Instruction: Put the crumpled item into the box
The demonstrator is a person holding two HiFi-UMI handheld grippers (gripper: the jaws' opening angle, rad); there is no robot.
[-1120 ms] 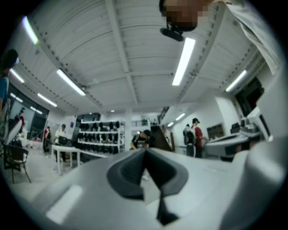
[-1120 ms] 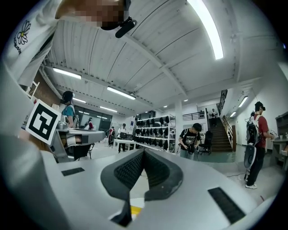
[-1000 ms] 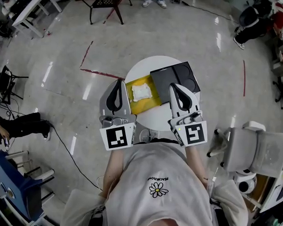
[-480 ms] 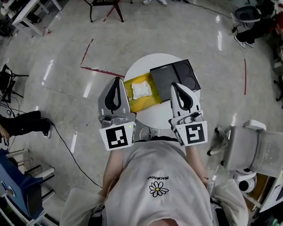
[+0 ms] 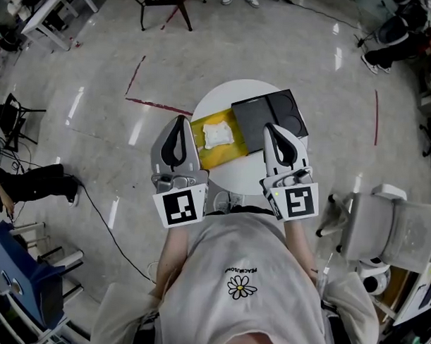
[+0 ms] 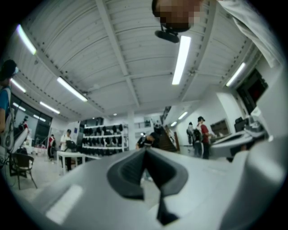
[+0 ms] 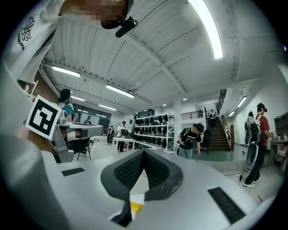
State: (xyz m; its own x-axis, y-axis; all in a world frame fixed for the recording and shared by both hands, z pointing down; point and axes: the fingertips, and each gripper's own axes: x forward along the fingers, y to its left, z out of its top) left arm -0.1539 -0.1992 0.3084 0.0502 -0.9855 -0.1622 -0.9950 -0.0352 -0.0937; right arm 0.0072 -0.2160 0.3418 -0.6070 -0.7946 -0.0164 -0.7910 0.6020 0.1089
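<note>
The fingers (image 6: pixel 128 173) of the left gripper (image 5: pixel 179 121) are pressed together on nothing, and so are the fingers (image 7: pixel 129 170) of the right gripper (image 5: pixel 272 127). The crumpled white item (image 5: pixel 217 136) lies between the two pairs, nearer the left tips and touched by neither. It rests on a yellow sheet (image 5: pixel 223 157). The black box (image 5: pixel 263 116) lies just beyond the right fingers, against the sheet's far side. Both lie on the round white table (image 5: pixel 236 179).
</note>
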